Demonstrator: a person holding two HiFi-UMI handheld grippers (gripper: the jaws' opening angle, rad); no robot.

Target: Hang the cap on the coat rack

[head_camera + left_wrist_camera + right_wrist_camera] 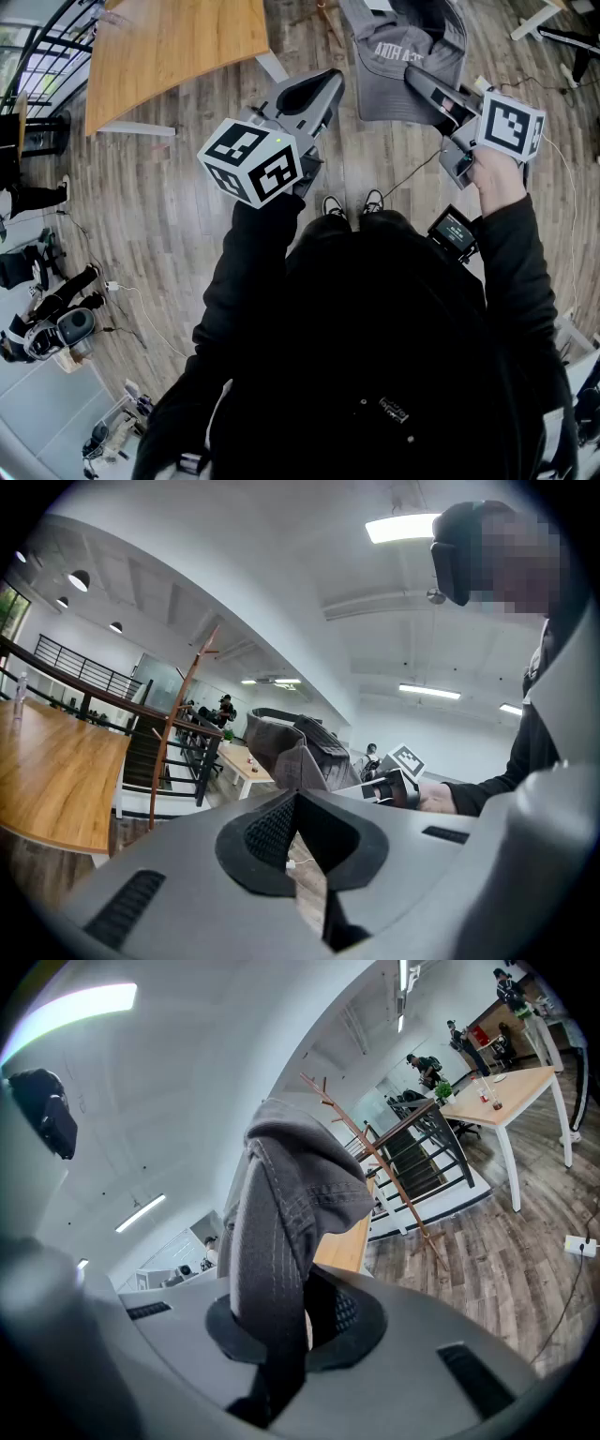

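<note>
The right gripper [420, 86] clamps the cap [403, 47] by its brim, so the crown hangs free ahead for hooking onto the coat rack [375, 1162] beyond, while the left gripper [330, 82], closed on nothing, hangs beside it.

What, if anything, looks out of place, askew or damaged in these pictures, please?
Nothing looks spilled or damaged. The only odd sight is the grey cap: it is pinched by its brim in the right hand-held gripper and held up in mid-air, not yet on the coat rack.
</note>
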